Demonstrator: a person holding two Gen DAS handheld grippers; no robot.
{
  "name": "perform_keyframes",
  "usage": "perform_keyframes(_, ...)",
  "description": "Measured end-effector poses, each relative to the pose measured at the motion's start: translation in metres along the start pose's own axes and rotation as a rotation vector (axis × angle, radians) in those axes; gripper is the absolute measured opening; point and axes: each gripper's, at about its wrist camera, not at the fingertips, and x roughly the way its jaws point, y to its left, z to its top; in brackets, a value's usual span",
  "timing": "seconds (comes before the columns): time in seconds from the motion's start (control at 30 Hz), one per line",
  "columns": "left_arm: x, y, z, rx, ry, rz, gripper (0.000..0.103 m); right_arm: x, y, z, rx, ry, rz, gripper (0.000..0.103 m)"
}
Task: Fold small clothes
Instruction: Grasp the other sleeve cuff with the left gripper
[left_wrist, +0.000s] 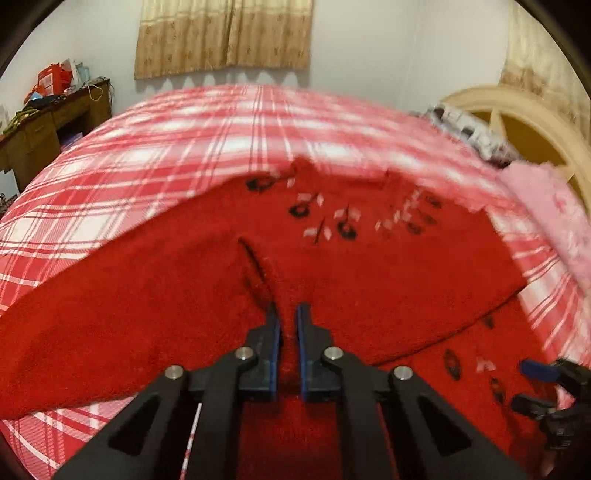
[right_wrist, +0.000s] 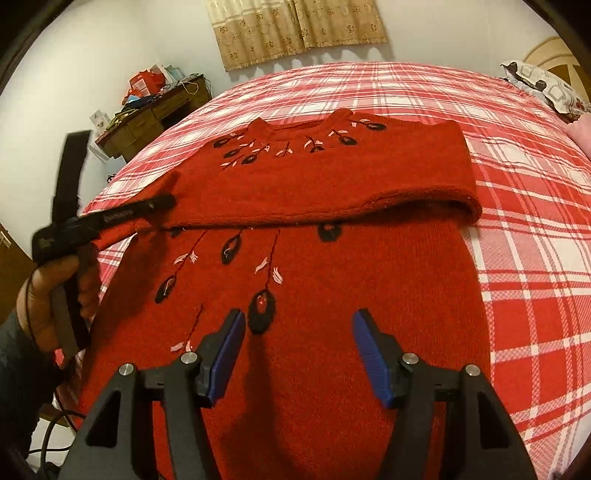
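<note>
A red knitted sweater (right_wrist: 332, 280) with black and pink embroidered flowers lies on the plaid bed. A sleeve (right_wrist: 332, 184) is folded across its chest. My left gripper (left_wrist: 289, 314) is shut on a fold of the red sweater (left_wrist: 184, 295) at its left side; it also shows in the right wrist view (right_wrist: 162, 203), held by a hand. My right gripper (right_wrist: 299, 325) is open and empty above the sweater's lower body; it shows at the right edge of the left wrist view (left_wrist: 532, 384).
The red-and-white plaid bedcover (right_wrist: 517, 229) spreads all around. A pink fluffy cloth (left_wrist: 550, 206) and a patterned pillow (right_wrist: 543, 88) lie by the headboard (left_wrist: 517, 122) at right. A cluttered wooden desk (right_wrist: 155, 110) stands at far left, curtains (right_wrist: 295, 29) behind.
</note>
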Motion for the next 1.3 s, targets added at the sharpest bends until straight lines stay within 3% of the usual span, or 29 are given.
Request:
perform_keyframes(0.17, -0.019, 0.008, -0.005, -0.009, -0.026, 0.006, 0.008, -0.002, 0.001, -0.005, -0.011, -0.014, -0.001, 0.064)
perform_keyframes(0.37, -0.003, 0.018, -0.014, -0.029, 0.010, 0.009, 0.008, -0.004, 0.004, -0.001, -0.026, 0.019, -0.010, 0.067)
perform_keyframes(0.57, 0.003, 0.015, -0.023, -0.023, 0.018, 0.036, 0.009, -0.011, -0.015, 0.050, 0.006, -0.032, -0.033, 0.068)
perform_keyframes(0.67, 0.005, 0.021, -0.023, -0.036, 0.024, 0.033, 0.011, 0.005, -0.040, 0.081, 0.031, -0.048, -0.089, 0.071)
perform_keyframes(0.77, 0.003, 0.022, -0.025, -0.036, 0.023, 0.045, 0.016, 0.044, -0.071, 0.096, 0.096, 0.069, -0.148, 0.072)
perform_keyframes(0.87, -0.004, 0.026, -0.028, -0.041, 0.016, 0.053, 0.030, 0.047, -0.076, 0.099, 0.095, 0.077, -0.195, 0.072)
perform_keyframes(0.93, -0.014, 0.033, -0.030, -0.044, -0.008, 0.075, 0.046, 0.038, -0.062, 0.101, 0.070, 0.068, -0.206, 0.072)
perform_keyframes(1.07, -0.035, 0.050, -0.035, -0.047, -0.041, 0.123, 0.054, 0.036, -0.015, 0.107, -0.014, 0.062, -0.116, 0.072)
perform_keyframes(1.17, -0.051, 0.069, -0.041, -0.063, -0.049, 0.183, 0.068, 0.058, 0.018, 0.111, -0.053, 0.096, -0.048, 0.072)
perform_keyframes(1.3, -0.073, 0.108, -0.054, -0.095, -0.068, 0.290, 0.074, 0.101, 0.050, 0.101, -0.102, 0.178, -0.059, 0.073)
